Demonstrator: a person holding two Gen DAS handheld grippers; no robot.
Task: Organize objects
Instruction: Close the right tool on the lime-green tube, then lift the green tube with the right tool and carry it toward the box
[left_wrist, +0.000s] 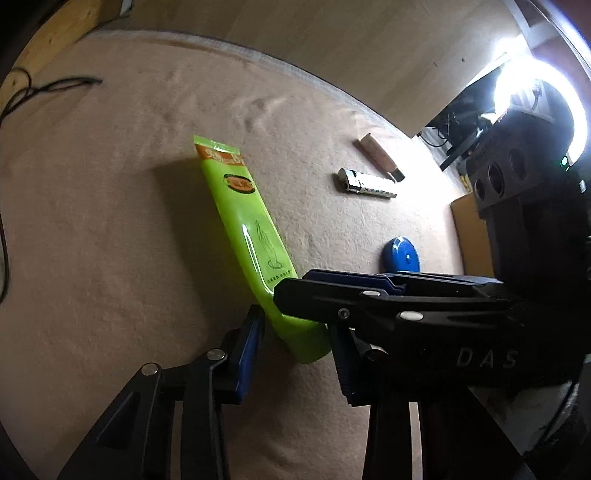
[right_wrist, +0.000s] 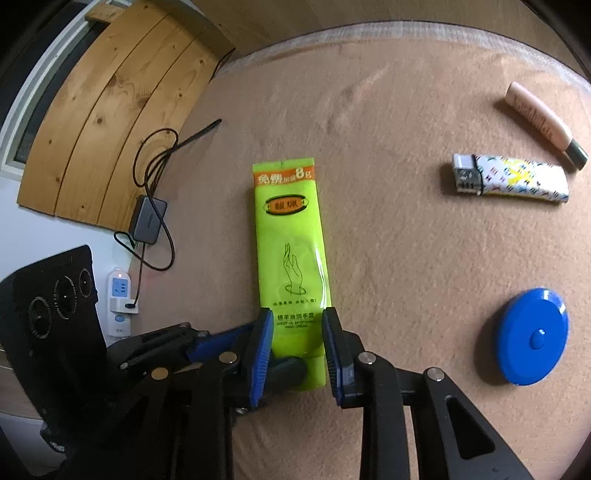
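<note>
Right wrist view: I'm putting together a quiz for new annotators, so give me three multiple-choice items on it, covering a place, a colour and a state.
1. Where is the blue tape measure relative to the lighter?
A. Nearer the camera
B. Farther from the camera
C. On top of it

2. What colour is the hand cream tube's body?
A. White
B. Bright green
C. Red

3. How does the tube sit relative to the right claw?
A. Standing upright, far away
B. Lying flat, its lower end between the fingers
C. Hidden under a cloth

Answers:
1 A: the tape measure lies lower in the picture than the lighter.
2 B: the hand cream tube is bright green below an orange band.
3 B: the right claw has its fingers on either side of the tube's lower end.
</note>
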